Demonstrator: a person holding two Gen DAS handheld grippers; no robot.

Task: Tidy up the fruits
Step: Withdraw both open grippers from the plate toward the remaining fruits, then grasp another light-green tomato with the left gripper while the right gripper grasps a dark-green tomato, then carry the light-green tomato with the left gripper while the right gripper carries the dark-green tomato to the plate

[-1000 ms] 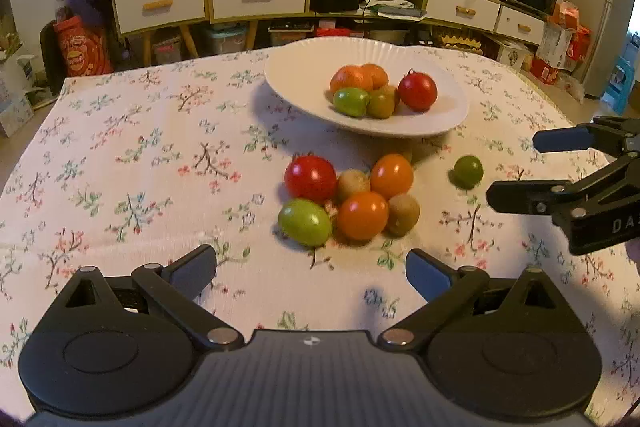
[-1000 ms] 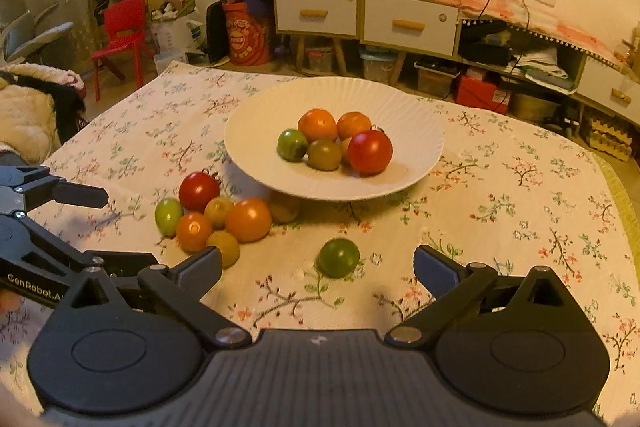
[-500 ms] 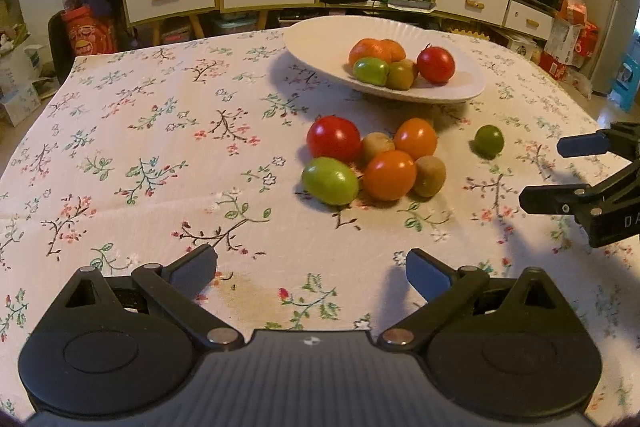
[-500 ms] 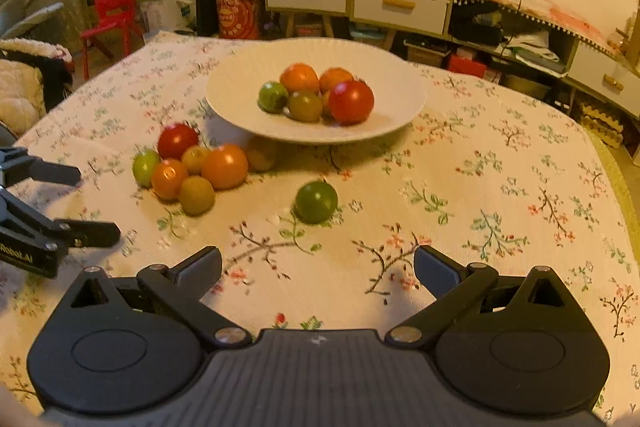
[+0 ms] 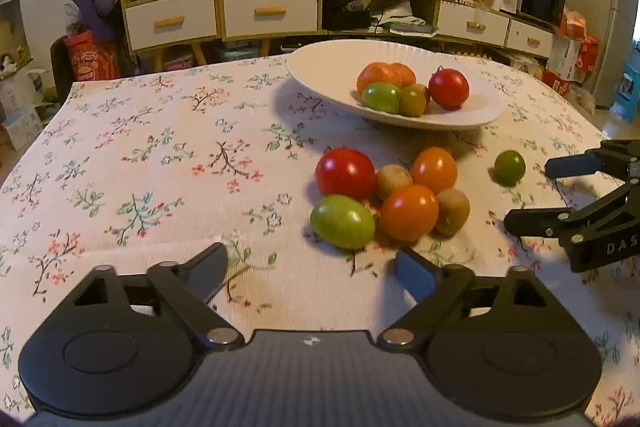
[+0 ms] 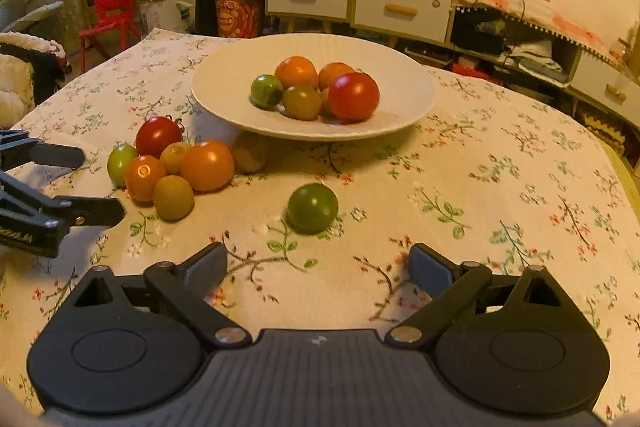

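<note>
A white plate (image 5: 320, 75) (image 6: 224, 107) at the far middle of the table holds several fruits: orange, green, brownish and one red. In front of it a cluster lies on the floral cloth: a red tomato (image 5: 346, 173), a green fruit (image 5: 343, 221), two orange fruits (image 5: 409, 213) and brown kiwis (image 5: 452, 211). My left gripper (image 5: 314, 269) sits just short of that cluster, its jaws closing with nothing between them. A lone green fruit (image 6: 313, 207) lies directly ahead of my right gripper (image 6: 318, 265), whose jaws are also closing on nothing.
Each gripper shows in the other's view: the right gripper (image 5: 528, 193) at the right edge, the left gripper (image 6: 100, 183) at the left edge. Beyond the table's far edge stand a drawer cabinet (image 5: 268, 11) and a red chair (image 6: 108, 11).
The right gripper has sunk toward the table, and the lone green fruit looks larger and nearer. The left view has tilted a little. Both pairs of fingers stand slightly narrower.
</note>
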